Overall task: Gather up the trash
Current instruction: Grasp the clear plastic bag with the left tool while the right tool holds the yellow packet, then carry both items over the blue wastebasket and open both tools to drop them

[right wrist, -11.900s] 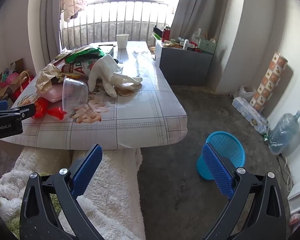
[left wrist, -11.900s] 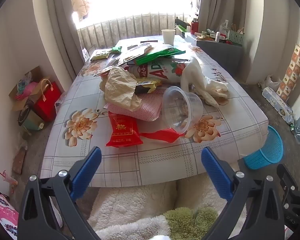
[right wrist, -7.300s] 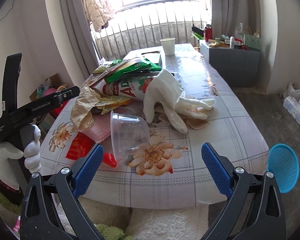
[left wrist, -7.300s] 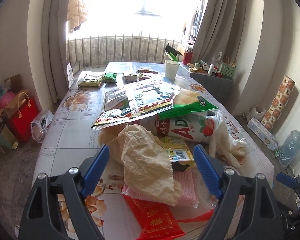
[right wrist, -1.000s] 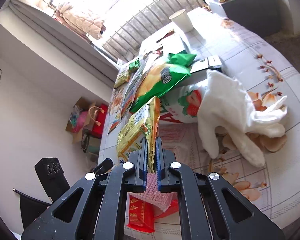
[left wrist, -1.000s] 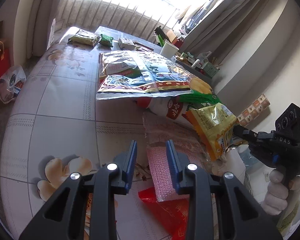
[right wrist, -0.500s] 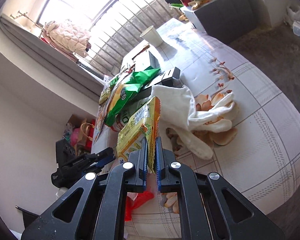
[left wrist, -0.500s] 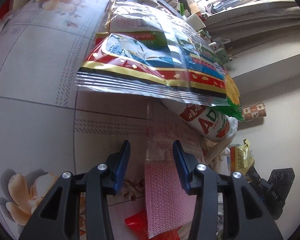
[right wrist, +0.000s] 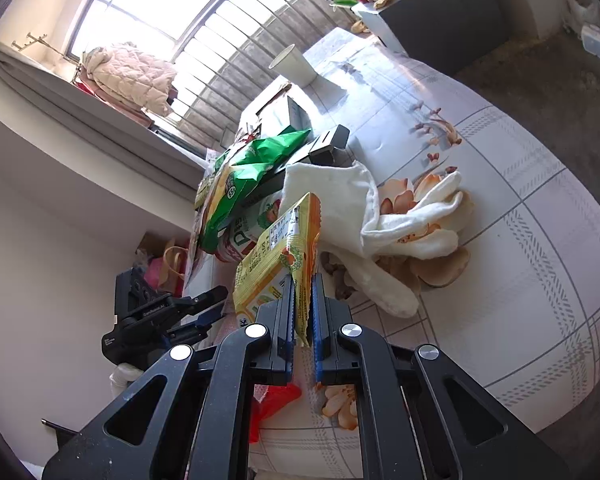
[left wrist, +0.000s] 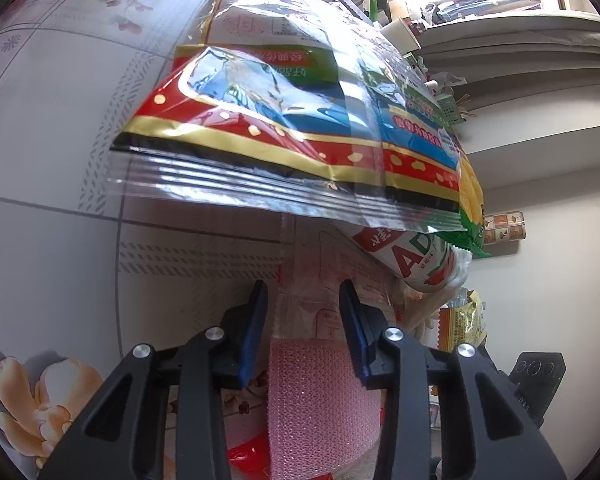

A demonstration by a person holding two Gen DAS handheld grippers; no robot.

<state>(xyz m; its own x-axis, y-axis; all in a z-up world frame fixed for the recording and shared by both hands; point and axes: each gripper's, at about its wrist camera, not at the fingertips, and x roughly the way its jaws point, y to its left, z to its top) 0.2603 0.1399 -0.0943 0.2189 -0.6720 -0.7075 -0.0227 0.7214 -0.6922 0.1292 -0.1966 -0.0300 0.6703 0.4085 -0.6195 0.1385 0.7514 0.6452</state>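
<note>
Your right gripper point(right wrist: 301, 312) is pinching the yellow snack bag point(right wrist: 277, 256) by its bottom edge, fingers nearly closed on it, and the bag is lifted clear of the surface point(right wrist: 520, 248), just in front of the white glove point(right wrist: 340, 200). Your left gripper point(left wrist: 302, 304) is down at the pink packet point(left wrist: 320, 392), fingers narrowly apart, straddling the packet's clear printed end and not yet closed. That packet lies flat on the surface, just beside the milk carton point(left wrist: 416, 256) and below the edge of the big foil bag point(left wrist: 291, 120). Step in hand looks like grabbing a second piece. Next: close the left fingers on the packet's end, lift, and carry both to a bin; no bin clearly in view.
</note>
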